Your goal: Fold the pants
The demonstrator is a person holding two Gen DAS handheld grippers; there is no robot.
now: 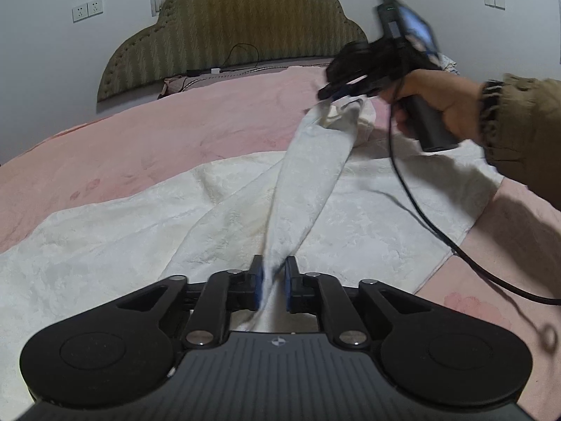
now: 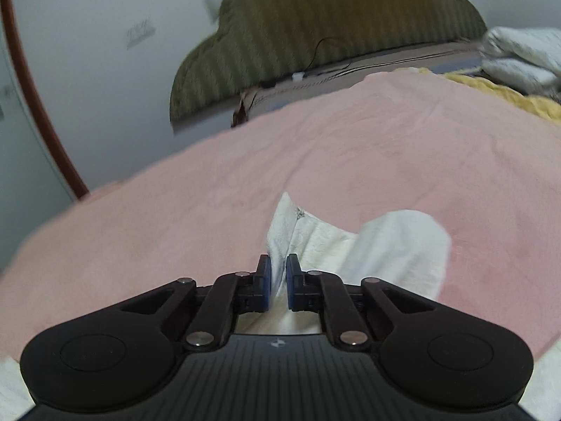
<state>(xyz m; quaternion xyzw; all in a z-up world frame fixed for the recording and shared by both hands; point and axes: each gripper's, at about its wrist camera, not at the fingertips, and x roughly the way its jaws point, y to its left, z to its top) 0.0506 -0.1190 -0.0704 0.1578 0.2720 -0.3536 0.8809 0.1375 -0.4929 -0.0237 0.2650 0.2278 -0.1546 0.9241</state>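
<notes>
While both tongs pinch it, white textured pants (image 1: 308, 182) stretched taut, left tongs (image 1: 274, 282), right tongs (image 2: 277, 282), pink bedspread (image 1: 175, 129)

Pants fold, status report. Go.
Left gripper shut on white pants, near end. Right gripper shut on far end, raised. Fabric strung between them over pink bedspread. Black cable trails across pants.

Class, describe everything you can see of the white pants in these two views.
The white pants look like soft, textured cloth. One strip is lifted and stretched between the left hand-held gripper, shut on its near end, and the right hand-held gripper, shut on bunched fabric at its far end. The rest lies spread and creased on the pink bedcover. A black cable hangs across it; contact is unclear.
</notes>
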